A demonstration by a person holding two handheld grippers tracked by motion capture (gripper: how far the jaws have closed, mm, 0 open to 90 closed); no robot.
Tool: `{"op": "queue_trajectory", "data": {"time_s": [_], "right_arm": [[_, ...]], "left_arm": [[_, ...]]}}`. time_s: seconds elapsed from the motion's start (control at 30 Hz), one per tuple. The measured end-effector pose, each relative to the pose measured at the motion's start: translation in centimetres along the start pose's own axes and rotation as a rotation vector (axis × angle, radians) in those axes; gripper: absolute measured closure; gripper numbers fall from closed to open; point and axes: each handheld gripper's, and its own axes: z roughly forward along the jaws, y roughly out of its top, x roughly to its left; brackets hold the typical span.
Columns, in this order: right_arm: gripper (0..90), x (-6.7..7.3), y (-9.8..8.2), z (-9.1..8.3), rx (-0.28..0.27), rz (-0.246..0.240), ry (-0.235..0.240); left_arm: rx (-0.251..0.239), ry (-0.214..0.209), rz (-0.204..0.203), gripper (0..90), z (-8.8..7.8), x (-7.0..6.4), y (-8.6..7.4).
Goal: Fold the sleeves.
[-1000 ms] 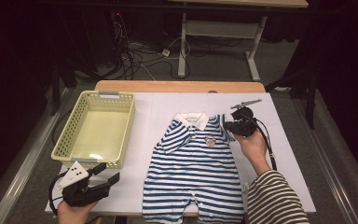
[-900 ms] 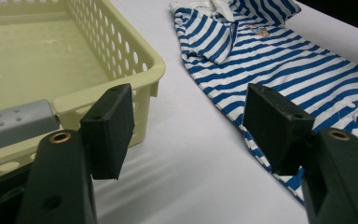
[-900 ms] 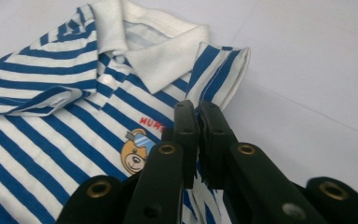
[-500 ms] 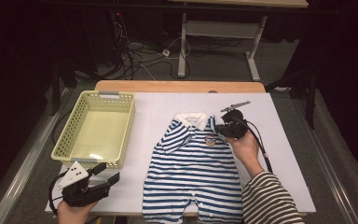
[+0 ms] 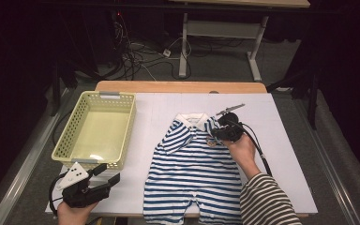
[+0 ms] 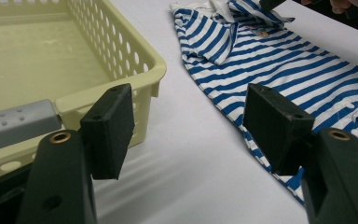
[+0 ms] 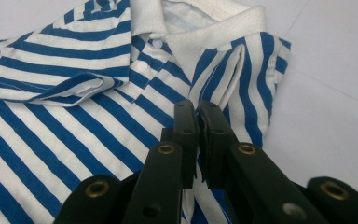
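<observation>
At centre frame the right gripper (image 5: 219, 132) pinches a fold of the striped romper (image 5: 192, 173); lower left, the left gripper (image 5: 104, 173) rests spread beside the basket (image 5: 70, 140).

A pale yellow basket (image 5: 96, 129) with perforated walls stands on the left part of the white tabletop (image 5: 281, 140), its inside bare. Behind the tabletop, a tangle of cables (image 5: 136, 58) lies on the grey floor (image 5: 215, 70), near the legs of a second table (image 5: 218, 28). What looks like a power strip (image 5: 166, 53) sits among them.
</observation>
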Motion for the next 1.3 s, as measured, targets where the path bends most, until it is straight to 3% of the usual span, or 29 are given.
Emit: {"op": "queue_trajectory", "data": {"time_s": [0.53,0.93,1.3], "right_arm": [[85.3,1.0,-0.2,1.9,0.031,-0.015,0.019],[70.4,0.8,-0.5,1.6,0.016,0.016,0.063],[72.9,0.6,-0.8,1.1,0.013,0.013,0.043]], "left_arm": [[0.000,0.000,-0.002,33.0,0.0,0.1,0.0],[-0.001,0.000,-0.001,33.0,0.0,0.1,0.0],[-0.002,0.000,-0.001,33.0,-0.1,0.1,0.0]]}}
